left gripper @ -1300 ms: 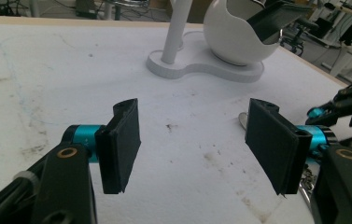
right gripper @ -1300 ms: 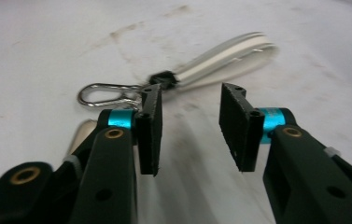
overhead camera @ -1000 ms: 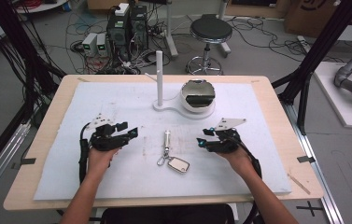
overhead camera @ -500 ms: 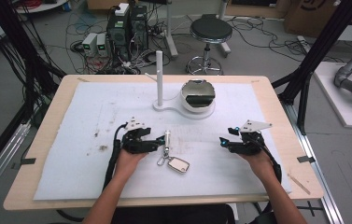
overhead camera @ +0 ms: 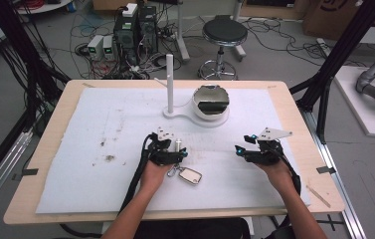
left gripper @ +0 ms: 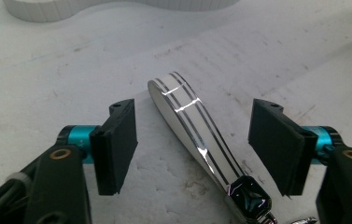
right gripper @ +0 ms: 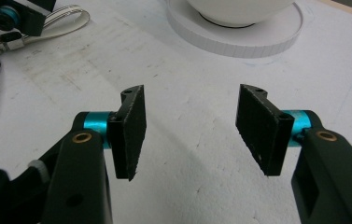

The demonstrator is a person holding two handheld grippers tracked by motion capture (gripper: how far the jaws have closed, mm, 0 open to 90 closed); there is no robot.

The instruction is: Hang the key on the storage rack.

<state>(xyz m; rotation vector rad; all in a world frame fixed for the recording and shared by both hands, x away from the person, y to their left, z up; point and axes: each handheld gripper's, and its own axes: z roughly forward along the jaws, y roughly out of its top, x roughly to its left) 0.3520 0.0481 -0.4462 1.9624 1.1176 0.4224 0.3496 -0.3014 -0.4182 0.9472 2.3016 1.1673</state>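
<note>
A key fob [overhead camera: 190,175] lies on the white mat, joined by a ring to a pale strap with silver stripes [left gripper: 183,112]. My left gripper [overhead camera: 178,149] sits low over that strap [overhead camera: 178,145], one jaw on each side. Its jaws have just been closing, but the pads [left gripper: 115,144] stand clear of the strap, so my left gripper [left gripper: 192,144] is open. My right gripper [overhead camera: 239,148] rests on the mat to the right, apart from the keys. Its jaws have just been opening, and my right gripper [right gripper: 192,126] is open with bare mat between them.
A white stand with an upright post [overhead camera: 169,74] and a white bowl [overhead camera: 211,102] sits behind the grippers at mid-table. The white mat [overhead camera: 100,129] covers most of the wooden table [overhead camera: 50,134]. The bowl's base [right gripper: 239,39] lies ahead of the right gripper.
My left hand has moved right and slightly down until its jaws straddle the strap. My right hand shifted right, away from the keys, then stayed still.
</note>
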